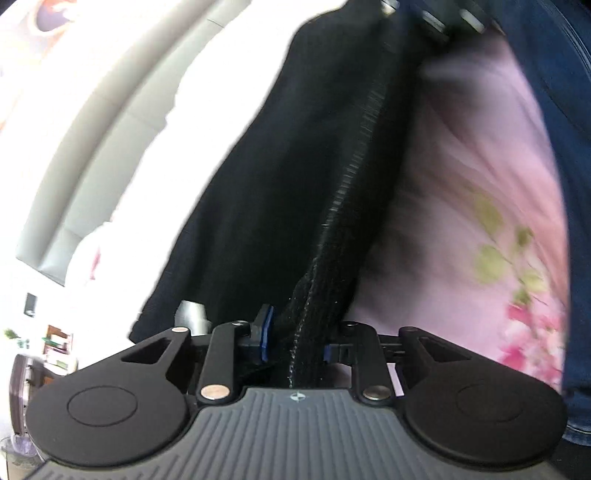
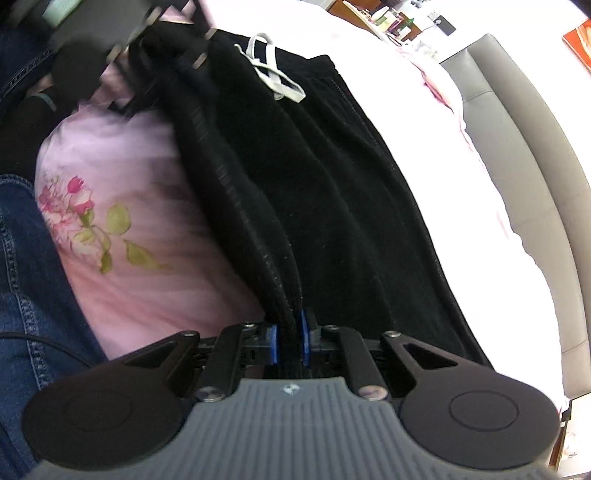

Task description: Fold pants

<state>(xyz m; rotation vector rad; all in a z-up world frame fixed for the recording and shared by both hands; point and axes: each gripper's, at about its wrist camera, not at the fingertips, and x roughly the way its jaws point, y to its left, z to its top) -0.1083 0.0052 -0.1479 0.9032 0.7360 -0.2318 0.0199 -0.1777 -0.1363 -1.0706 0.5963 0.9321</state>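
Black pants (image 2: 332, 177) with a white drawstring (image 2: 273, 74) hang stretched above a pink floral bedsheet (image 2: 122, 229). My right gripper (image 2: 288, 343) is shut on the thick folded edge of the pants. My left gripper (image 1: 295, 339) is shut on the same black edge (image 1: 317, 295), which runs away from it as a taut band. In the right wrist view the left gripper (image 2: 162, 40) shows at the far end of the pants, top left. In the left wrist view the right gripper (image 1: 436, 18) shows at the top, blurred.
The person's blue jeans (image 2: 22, 277) stand close at the left. A grey padded headboard (image 2: 524, 155) curves along the bed's far side. Shelves with small items (image 2: 399, 22) stand beyond the bed. The white bed area (image 2: 461, 206) is overexposed.
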